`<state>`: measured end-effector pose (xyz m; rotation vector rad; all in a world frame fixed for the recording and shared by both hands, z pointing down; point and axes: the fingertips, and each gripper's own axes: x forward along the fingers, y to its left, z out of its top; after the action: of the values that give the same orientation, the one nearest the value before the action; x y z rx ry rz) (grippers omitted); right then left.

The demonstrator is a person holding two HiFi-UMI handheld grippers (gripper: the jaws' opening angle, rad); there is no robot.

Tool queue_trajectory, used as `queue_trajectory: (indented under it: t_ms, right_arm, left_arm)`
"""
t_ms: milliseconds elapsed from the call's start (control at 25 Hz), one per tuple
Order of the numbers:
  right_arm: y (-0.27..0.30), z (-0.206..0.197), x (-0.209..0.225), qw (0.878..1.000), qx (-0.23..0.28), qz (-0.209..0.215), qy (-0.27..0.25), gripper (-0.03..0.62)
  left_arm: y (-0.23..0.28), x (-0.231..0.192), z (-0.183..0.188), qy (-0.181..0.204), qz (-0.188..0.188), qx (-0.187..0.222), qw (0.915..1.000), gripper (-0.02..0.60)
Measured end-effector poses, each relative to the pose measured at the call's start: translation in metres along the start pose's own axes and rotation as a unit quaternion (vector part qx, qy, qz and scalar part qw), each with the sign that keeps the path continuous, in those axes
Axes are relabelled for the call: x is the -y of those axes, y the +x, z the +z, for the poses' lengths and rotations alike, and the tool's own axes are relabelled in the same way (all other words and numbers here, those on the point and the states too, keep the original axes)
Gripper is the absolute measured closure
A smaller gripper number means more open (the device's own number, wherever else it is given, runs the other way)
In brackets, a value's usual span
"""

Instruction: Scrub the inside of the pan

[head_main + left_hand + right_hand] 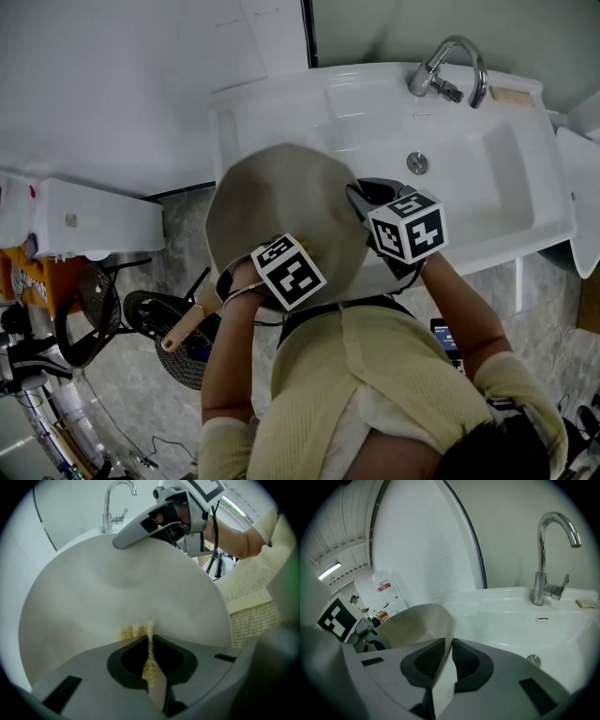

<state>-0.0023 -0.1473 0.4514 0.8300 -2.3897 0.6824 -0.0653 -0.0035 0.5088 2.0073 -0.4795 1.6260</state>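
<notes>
Both jaws pinching | left gripper (149, 641): yellow scrub pad (149, 663) against pan (117, 588) | right gripper (449, 645): pan rim, above sink (511, 616)

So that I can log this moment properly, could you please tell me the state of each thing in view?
Pan: tilted, rim clamped.
Scouring pad: against the pan's inside.
Left tongs: shut on scouring pad.
Right tongs: shut on pan.
Faucet: off, no water running.
Sink: no standing water.
</notes>
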Motion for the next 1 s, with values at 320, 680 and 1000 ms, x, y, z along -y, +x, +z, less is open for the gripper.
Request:
queue_trajectory:
  t_ms: [320,680,1000]
  right_arm:
    - [0.000,0.000,0.001,1.000,0.001,0.002,0.001,0.546]
    - [0.000,0.000,0.001,1.000,0.000,0.002,0.001,0.546]
    - [0.000,0.000,0.001,1.000,0.000,0.002,0.003,0.546]
  left_arm:
    - [-0.004,-0.023,-0.008,-0.043,0.020,-0.014,0.9988,0.500]
    - [-0.008,-0.053,-0.013,-0.095,0.060,-0.017,0.9935,0.500]
    - [-0.011,-0.081,-0.009,-0.118,0.105,-0.014,0.9873,0.500]
